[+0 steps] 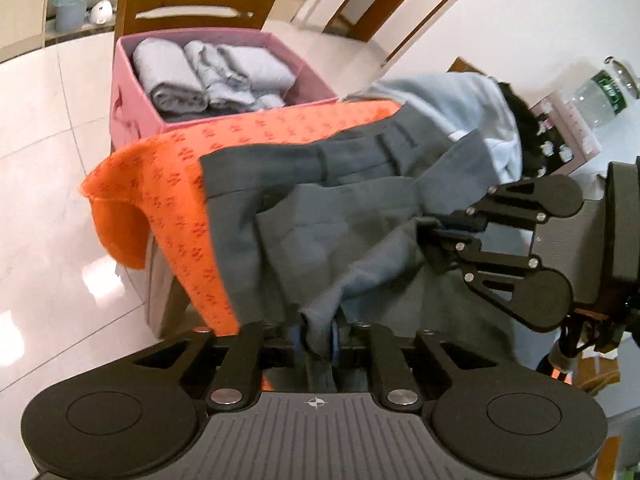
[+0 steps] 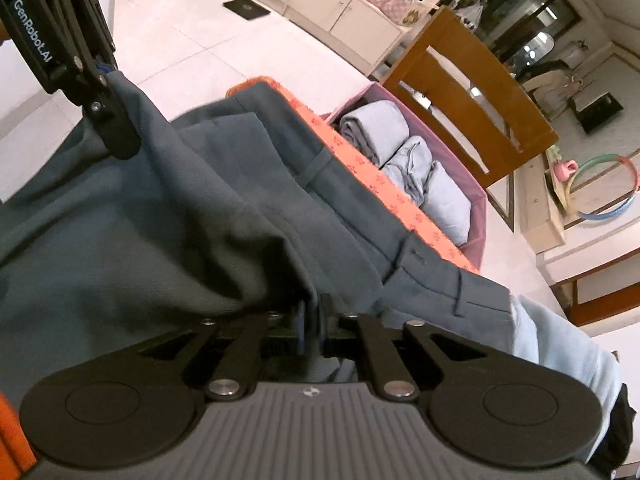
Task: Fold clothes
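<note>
Grey-green woven trousers (image 1: 320,208) with belt loops lie spread over an orange patterned cloth (image 1: 176,184) that covers the work surface; this cloth serves as the landmark. The left gripper (image 1: 316,338) is clamped on a bunched edge of the trousers at the cloth's near side, fabric pinched between its blue pads. The right gripper (image 2: 312,320) has its fingers drawn together on another fold of the same garment, also at the near side, though the cloth partly hides the contact. Beyond the cloth's far edge sits a pink fabric storage box (image 1: 132,120) holding rolled pale-blue garments (image 1: 208,76), with a wooden chair (image 2: 472,100) behind it. A light-blue garment (image 1: 460,100) lies at the cloth's end by the waistband.

The step in hand looks like lifting one edge of the trousers to bring it over for a fold. The next move probably calls for both grippers travelling together, level, toward the waistband, keeping the fabric taut so the layers land aligned.
</note>
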Demonstrator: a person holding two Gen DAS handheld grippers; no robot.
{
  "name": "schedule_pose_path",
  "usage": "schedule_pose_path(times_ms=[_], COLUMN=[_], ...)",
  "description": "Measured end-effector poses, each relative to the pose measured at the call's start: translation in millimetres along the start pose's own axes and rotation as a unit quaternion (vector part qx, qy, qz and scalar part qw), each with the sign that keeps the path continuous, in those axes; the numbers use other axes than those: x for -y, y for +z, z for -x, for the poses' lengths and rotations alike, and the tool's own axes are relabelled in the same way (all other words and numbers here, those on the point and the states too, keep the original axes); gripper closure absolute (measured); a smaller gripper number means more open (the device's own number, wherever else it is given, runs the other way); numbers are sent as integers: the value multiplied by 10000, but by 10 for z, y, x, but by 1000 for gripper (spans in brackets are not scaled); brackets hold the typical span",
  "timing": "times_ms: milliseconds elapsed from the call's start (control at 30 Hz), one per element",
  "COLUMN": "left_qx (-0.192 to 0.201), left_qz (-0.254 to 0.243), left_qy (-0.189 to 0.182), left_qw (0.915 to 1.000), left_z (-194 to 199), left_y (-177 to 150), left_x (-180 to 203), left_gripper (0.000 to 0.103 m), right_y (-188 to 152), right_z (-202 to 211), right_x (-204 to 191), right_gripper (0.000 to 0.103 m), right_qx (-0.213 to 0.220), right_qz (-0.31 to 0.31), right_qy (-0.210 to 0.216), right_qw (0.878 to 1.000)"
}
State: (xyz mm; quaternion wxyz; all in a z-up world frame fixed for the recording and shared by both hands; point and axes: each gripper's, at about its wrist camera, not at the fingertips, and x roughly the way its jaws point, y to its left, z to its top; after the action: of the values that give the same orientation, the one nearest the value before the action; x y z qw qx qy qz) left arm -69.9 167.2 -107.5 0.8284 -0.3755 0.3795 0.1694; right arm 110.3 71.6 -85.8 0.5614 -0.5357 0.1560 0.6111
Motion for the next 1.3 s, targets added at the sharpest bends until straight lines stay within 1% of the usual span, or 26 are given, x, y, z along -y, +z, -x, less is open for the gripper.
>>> schedule_pose_path(times_ms=[33,67,100,167,233,267,300,333,400,500,533,600,667,767,900,933,1033,1200,1267,1300], left_qx=[42,123,219,465,573,574,494,415,247,-93,-213,-366,-452,-577,-688,-710,-752,-716,-595,-519], left_qz=[7,3,-11,-127,-343,-461,-595,-694,-756,-664,-636,-669,-847,-1053,-1368,-1426,-1420,-1284,-1214,-1176], left_qy=[-9,-29,-45,-58,-142,-174,-192,-215,-270,-324,-308,-259,-239,-376,-552,-587,-653,-587,-539,-505], left_qw=[10000,9999,9997,9988,9977,9971,9968,9965,9965,9972,9973,9968,9951,9921,9867,9855,9848,9874,9894,9904], left_z=[10,38,75,180,263,289,292,289,263,193,165,130,150,218,319,343,394,417,414,409], left_y=[19,40,62,120,194,226,248,262,262,244,243,249,243,190,-63,-150,-453,-1018,-1213,-1301], left_x=[-31,-60,-82,-98,-89,-82,-70,-67,-94,-168,-185,-198,-170,-129,1,44,176,414,508,554], left_gripper=[78,74,73,73,72,68,66,63,61,60,60,60,60,57,57,57,56,58,63,69], right_y=[-2,-3,-12,-55,-148,-204,-271,-347,-511,-751,-820,-947,-1028,-1147,-1289,-1310,-1397,-1544,-1588,-1607], right_z=[-33,-66,-58,104,331,447,564,674,866,1049,1073,1086,1060,1023,1009,1010,1058,1095,1124,1138], right_x=[11,21,48,149,228,268,296,297,218,-18,-102,-274,-416,-616,-725,-724,-759,-799,-810,-822], right_gripper=[82,76,73,69,65,63,62,61,61,60,60,60,61,61,61,61,61,61,61,61], right_qx=[-3,-7,6,78,140,158,147,125,67,-29,-60,-120,-124,-132,-138,-128,-54,-41,-25,-35], right_qz=[-62,-125,-252,-718,-1209,-1472,-1765,-2058,-2617,-3261,-3454,-3896,-4226,-4690,-5088,-5135,-5188,-5115,-5032,-4980], right_qy=[-33,-67,-97,-158,-211,-211,-178,-136,-60,10,11,19,1,-47,-283,-302,-295,-97,-46,-42], right_qw=[10000,9999,9996,9973,9923,9888,9840,9784,9651,9453,9384,9209,9063,8831,8603,8575,8544,8592,8641,8672])
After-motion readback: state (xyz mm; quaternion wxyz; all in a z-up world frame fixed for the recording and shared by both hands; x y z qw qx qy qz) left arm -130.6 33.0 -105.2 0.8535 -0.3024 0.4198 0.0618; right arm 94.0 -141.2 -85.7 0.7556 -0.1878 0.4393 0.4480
